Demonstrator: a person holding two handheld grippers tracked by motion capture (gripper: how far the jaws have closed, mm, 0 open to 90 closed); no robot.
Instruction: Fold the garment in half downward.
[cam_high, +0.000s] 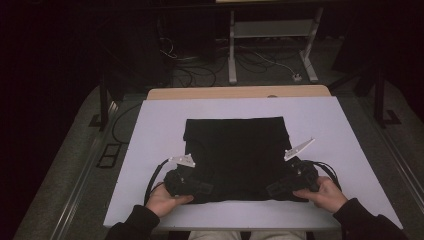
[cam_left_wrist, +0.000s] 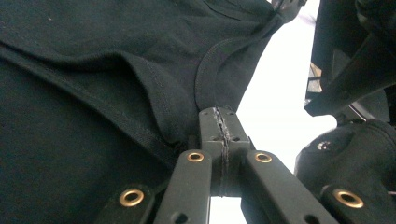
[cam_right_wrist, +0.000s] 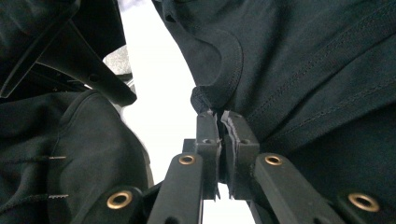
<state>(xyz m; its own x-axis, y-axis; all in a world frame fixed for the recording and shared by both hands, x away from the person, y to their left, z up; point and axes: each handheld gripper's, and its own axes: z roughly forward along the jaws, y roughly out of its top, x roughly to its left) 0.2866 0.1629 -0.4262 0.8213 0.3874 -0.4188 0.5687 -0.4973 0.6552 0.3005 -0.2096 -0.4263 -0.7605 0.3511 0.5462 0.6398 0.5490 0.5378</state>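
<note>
a: black garment (cam_high: 235, 155), folded into a rough square, lies mid-frame on the white table (cam_high: 150, 150) in the high view.

b: and the tongs?

a: left gripper (cam_high: 187, 181) at lower left, right gripper (cam_high: 292, 182) at lower right; each one's jaws are closed tight on the cloth's near edge.

b: how would it handle?

a: soft, light, limp knit, likely to sag and slide between layers. the left gripper view shows a ribbed hem (cam_left_wrist: 205, 70) curling by the jaws; the right gripper view shows stitched seams (cam_right_wrist: 327, 51).

b: best hold?

a: probably the hemmed corners, where doubled fabric grips better.
</note>
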